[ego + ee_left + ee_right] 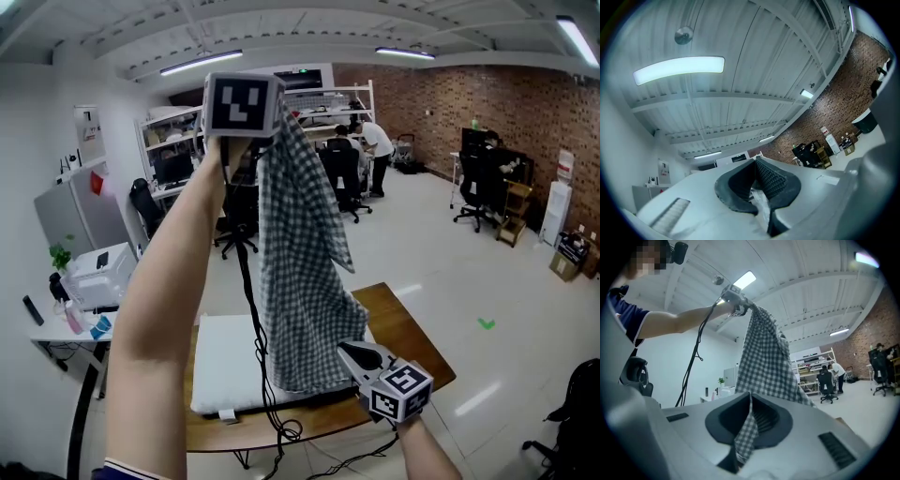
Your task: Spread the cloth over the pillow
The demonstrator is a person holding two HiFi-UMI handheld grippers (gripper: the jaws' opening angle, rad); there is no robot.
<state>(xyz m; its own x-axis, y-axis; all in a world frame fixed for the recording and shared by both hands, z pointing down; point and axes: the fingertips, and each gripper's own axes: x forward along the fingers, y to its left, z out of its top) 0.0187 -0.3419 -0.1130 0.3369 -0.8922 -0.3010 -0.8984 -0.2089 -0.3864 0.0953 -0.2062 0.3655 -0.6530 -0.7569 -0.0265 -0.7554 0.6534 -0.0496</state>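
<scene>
Left hand-held gripper (278, 120), raised high, pinches the top corner of the grey-and-white checked cloth (300, 272), which hangs in a long drape above the right end of the white pillow (223, 361). Right hand-held gripper (352, 354), near the tabletop's (412, 339) front edge, nips the cloth's lower edge.

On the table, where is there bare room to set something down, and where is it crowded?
Free: the left half of the pillow, from its left edge to the hanging cable, and the bare wood of the table right of the pillow. Crowded: the pillow's right end, where the cloth, the cable and the right hand-held gripper meet.
</scene>
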